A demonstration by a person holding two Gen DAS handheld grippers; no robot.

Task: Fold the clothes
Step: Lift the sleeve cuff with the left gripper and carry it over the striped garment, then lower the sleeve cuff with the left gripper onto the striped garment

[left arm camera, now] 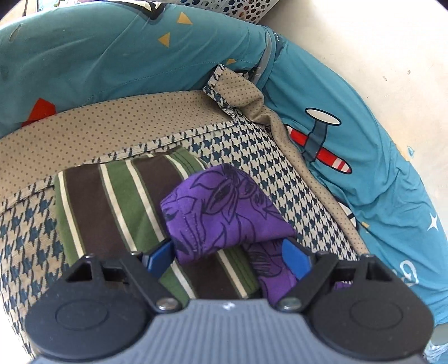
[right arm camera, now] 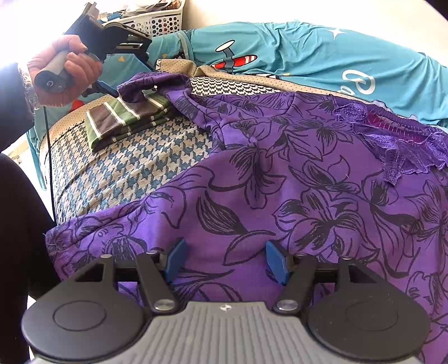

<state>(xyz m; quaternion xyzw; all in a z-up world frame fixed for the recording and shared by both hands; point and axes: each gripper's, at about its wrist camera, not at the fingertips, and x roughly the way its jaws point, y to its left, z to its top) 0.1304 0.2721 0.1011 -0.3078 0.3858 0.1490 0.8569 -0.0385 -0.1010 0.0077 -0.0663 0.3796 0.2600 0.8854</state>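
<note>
Purple floral garment (right arm camera: 280, 182) runs under right gripper (right arm camera: 225, 260), jaws spread; left gripper (left arm camera: 228, 256) spread around its bunched end, contact unclear.

A white perforated basket (right arm camera: 156, 22) stands at the far edge, with what may be papers or cloth heaped inside; the glare makes it hard to tell. Its holed wall also shows at the top of the left wrist view. A pale tabletop (left arm camera: 378, 56) lies bare to the right. A thin black cable (right arm camera: 49, 156) hangs down at the left.
</note>
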